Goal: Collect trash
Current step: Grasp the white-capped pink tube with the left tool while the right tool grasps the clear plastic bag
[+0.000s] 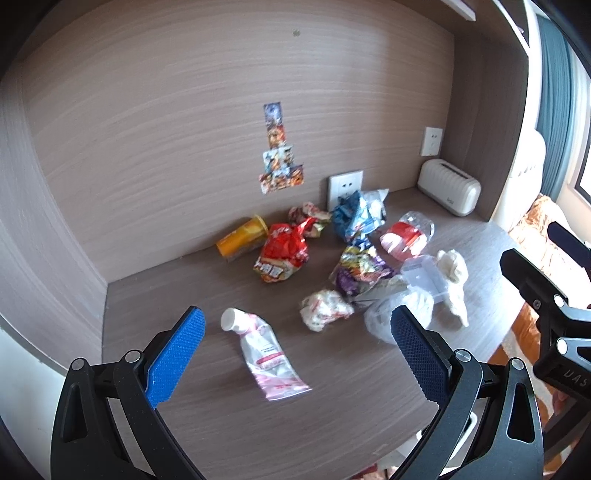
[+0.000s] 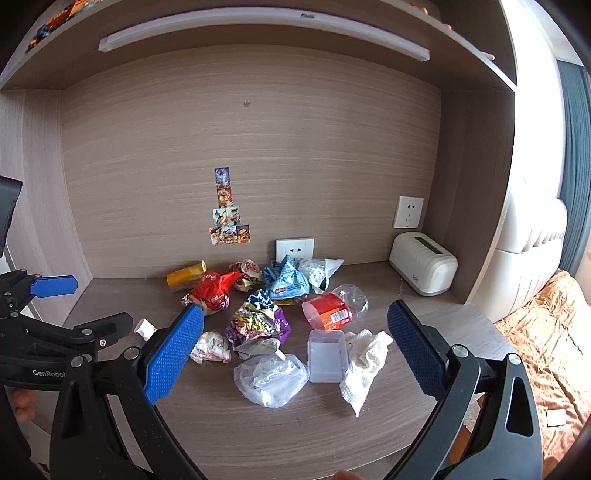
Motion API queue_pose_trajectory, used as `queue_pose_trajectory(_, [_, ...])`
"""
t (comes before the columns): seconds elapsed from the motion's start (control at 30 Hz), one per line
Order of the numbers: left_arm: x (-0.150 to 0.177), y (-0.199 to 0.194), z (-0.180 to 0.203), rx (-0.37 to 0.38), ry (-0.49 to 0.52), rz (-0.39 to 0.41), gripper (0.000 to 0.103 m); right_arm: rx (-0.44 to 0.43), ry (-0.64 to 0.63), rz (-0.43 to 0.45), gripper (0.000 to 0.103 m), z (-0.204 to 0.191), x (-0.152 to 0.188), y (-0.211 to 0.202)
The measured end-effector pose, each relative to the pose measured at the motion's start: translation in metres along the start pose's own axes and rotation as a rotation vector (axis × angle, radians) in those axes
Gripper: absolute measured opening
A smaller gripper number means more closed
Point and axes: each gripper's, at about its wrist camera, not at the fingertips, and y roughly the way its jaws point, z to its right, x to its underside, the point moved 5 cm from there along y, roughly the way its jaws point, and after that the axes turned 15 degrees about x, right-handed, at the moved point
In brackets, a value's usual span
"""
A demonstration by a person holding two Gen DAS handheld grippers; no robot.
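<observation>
Trash lies scattered on the wooden desk (image 1: 229,424). A flattened pink-and-white tube (image 1: 262,354) lies nearest, between the fingers of my left gripper (image 1: 295,350), which is open and empty above it. Behind are a red snack bag (image 1: 282,254), an orange cup on its side (image 1: 242,240), a blue bag (image 1: 351,216) and a purple wrapper (image 1: 356,271). My right gripper (image 2: 295,347) is open and empty above a clear plastic bag (image 2: 271,378), a small clear box (image 2: 327,356) and a white cloth (image 2: 364,365). A red cup (image 2: 328,310) lies beyond.
A white toaster-like box (image 2: 423,269) stands at the back right under a wall socket (image 2: 407,211). Another socket (image 2: 294,249) and stickers (image 2: 227,218) are on the back panel. A shelf (image 2: 258,22) hangs overhead. An orange blanket (image 2: 546,332) lies right of the desk.
</observation>
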Motion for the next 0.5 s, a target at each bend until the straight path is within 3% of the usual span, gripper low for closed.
queue_pose_trajectory(0.1, [0.016, 0.016, -0.018, -0.020, -0.016, -0.040, 0.099, -0.007, -0.029, -0.030, 0.100, -0.012, 0.012, 0.015])
queue_pose_trajectory(0.27, [0.045, 0.039, -0.044, 0.008, -0.095, -0.111, 0.099, -0.010, -0.084, -0.091, 0.100, -0.032, 0.036, 0.038])
queue_pose_trajectory(0.5, [0.058, 0.080, -0.068, -0.057, -0.050, -0.139, 0.099, -0.023, -0.111, -0.148, 0.100, -0.048, 0.063, 0.072])
